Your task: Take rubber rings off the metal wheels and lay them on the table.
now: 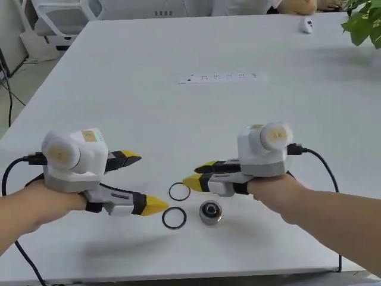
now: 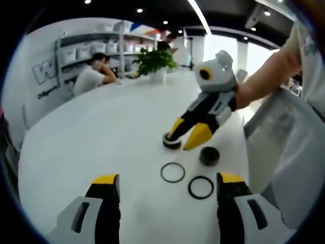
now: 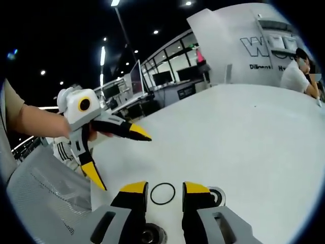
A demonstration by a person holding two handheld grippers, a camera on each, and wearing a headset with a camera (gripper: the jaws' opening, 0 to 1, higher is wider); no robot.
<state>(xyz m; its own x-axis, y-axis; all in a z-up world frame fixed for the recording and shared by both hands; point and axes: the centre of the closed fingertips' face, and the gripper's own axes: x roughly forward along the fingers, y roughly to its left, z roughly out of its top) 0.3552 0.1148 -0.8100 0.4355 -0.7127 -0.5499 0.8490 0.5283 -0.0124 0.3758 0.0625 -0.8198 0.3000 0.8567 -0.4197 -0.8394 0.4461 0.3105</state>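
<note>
On table (image 1: 178, 119), two rubber rings (image 1: 164, 218)

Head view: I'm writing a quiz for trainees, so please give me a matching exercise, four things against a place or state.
Things:
1 rubber rings
2 metal wheel
3 left gripper
4 plant

Places or states:
a far end of the table
b jaws wide apart, holding nothing
c lying loose and flat on the table
d standing next to the right gripper

Pairs: 1-c, 2-d, 3-b, 4-a
</note>
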